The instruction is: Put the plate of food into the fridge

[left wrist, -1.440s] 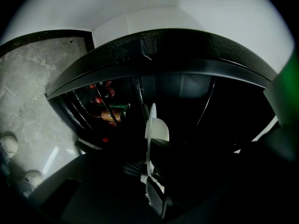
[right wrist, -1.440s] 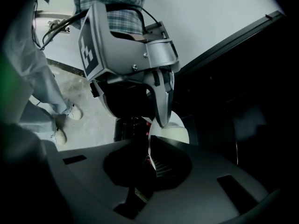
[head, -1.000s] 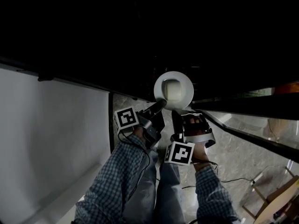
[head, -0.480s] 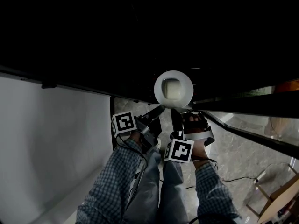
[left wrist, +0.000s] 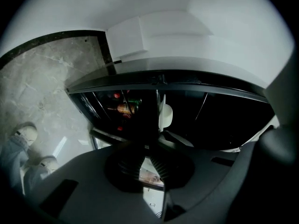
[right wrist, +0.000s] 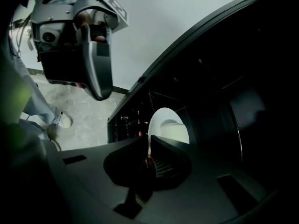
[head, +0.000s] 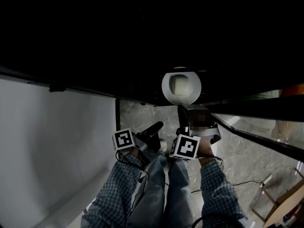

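Observation:
A white plate (head: pixel 181 86) with a pale block of food (head: pixel 179 83) hangs just inside the dark open fridge (head: pixel 142 42). My right gripper (head: pixel 182 110) is shut on the plate's near rim; in the right gripper view the plate (right wrist: pixel 169 124) stands edge-on between the jaws of this gripper (right wrist: pixel 148 144). My left gripper (head: pixel 157 125) is lower left of the plate, apart from it, its tips together on nothing. In the left gripper view the plate (left wrist: pixel 165 116) shows beyond the left gripper (left wrist: pixel 145 146). The left gripper (right wrist: pixel 100 93) also shows at the upper left of the right gripper view.
Bottles and cans (left wrist: pixel 123 108) stand on the fridge's shelves left of the plate. A white panel (head: pixel 57 141) fills the left side. Below is marble floor (head: pixel 237 151) with a cable (head: pixel 237 182) and a wooden chair (head: pixel 280 203); the person's shoes (left wrist: pixel 25 133) are underneath.
The plate has moved up and slightly right, deeper into the fridge, with the right gripper. The left gripper, whose tip was at the plate's rim, has drawn back down and away.

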Motion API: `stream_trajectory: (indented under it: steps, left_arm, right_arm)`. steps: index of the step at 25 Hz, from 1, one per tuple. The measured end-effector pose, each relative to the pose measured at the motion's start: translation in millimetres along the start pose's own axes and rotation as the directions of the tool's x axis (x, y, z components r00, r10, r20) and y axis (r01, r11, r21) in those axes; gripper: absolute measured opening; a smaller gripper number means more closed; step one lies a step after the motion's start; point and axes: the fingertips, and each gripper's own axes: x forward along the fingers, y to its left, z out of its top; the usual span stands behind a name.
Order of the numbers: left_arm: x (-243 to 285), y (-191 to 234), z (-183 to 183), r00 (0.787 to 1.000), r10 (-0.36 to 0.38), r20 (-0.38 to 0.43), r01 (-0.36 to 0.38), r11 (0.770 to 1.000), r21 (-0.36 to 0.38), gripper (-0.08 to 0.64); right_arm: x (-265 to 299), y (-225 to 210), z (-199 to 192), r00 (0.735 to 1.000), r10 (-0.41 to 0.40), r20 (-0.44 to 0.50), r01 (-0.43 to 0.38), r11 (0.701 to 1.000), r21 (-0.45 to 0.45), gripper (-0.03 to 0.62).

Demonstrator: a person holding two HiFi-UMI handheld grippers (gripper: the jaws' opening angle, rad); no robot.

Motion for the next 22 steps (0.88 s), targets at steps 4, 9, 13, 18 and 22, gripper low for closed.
stream_trajectory:
  steps: [4, 9, 13, 18, 22]
  left_arm:
    - [-15, 13, -7, 1.000, 0.028, 0.011, -0.027, 0.999, -0.030, 0.018]
    - [-27, 23, -20, 0.999, 0.044, 0.016, -0.043, 0.998, -0.053, 0.018]
    - [-29, 25, -30, 0.999, 0.052, 0.003, -0.052, 0.997, -0.053, 0.018]
    - [-33, 25, -31, 0.998, 0.054, 0.011, -0.053, 0.997, -0.056, 0.018]
    - [-41, 33, -29, 0.996, 0.093, 0.014, -0.092, 0.995, -0.046, 0.018]
  right_arm:
    - [7, -8, 1, 1.000, -0.010, -0.005, 0.010, 1.000, 0.001, 0.023]
    - [15, -15, 2, 1.000, -0.028, -0.007, 0.028, 1.000, -0.007, 0.023]
    - [20, -19, -1, 0.999, -0.029, -0.019, 0.029, 1.000, 0.006, 0.023]
    - [23, -23, 1, 0.999, -0.044, -0.010, 0.044, 0.999, 0.000, 0.023]
    - [21, -24, 1, 0.999, -0.041, 0.010, 0.041, 0.998, 0.047, 0.023]
